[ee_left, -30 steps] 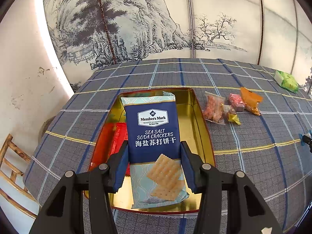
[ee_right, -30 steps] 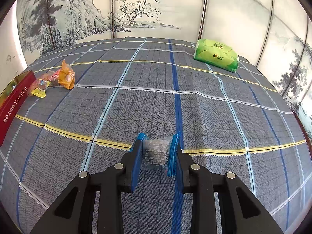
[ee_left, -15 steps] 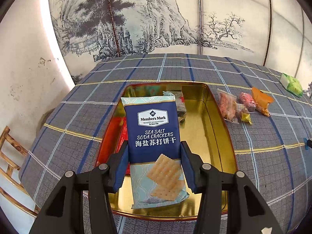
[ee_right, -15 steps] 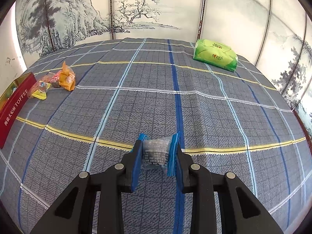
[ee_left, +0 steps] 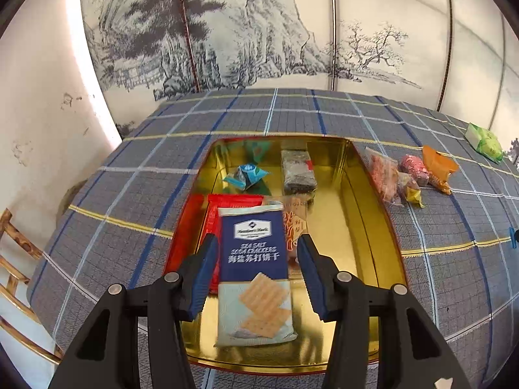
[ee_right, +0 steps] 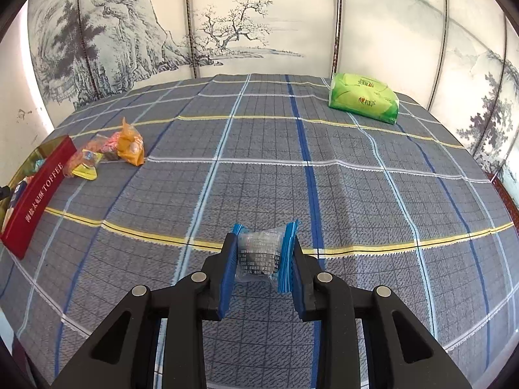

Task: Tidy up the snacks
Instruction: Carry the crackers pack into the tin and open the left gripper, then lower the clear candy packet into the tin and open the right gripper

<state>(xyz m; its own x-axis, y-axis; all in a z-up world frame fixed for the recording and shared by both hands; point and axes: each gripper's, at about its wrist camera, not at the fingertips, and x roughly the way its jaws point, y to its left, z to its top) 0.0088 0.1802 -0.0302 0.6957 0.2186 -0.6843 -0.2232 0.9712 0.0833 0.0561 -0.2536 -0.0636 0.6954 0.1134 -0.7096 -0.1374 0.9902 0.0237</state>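
**Meanwhile, crackers settling in the tin, one sweet waiting**

The left gripper (ee_left: pixel 256 274) is standing released around the cracker packet (ee_left: pixel 254 272) lying inside the gold tin (ee_left: pixel 363 227); withdrawing carelessly risks dragging it. The right gripper (ee_right: pixel 262 264) is clenching a clear-wrapped sweet (ee_right: pixel 258 256), right of the tin, possibly slipping.

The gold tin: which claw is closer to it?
Left. The left claw hangs right over the gold tin, cracker pack between its fingers. The right claw is off across the cloth.
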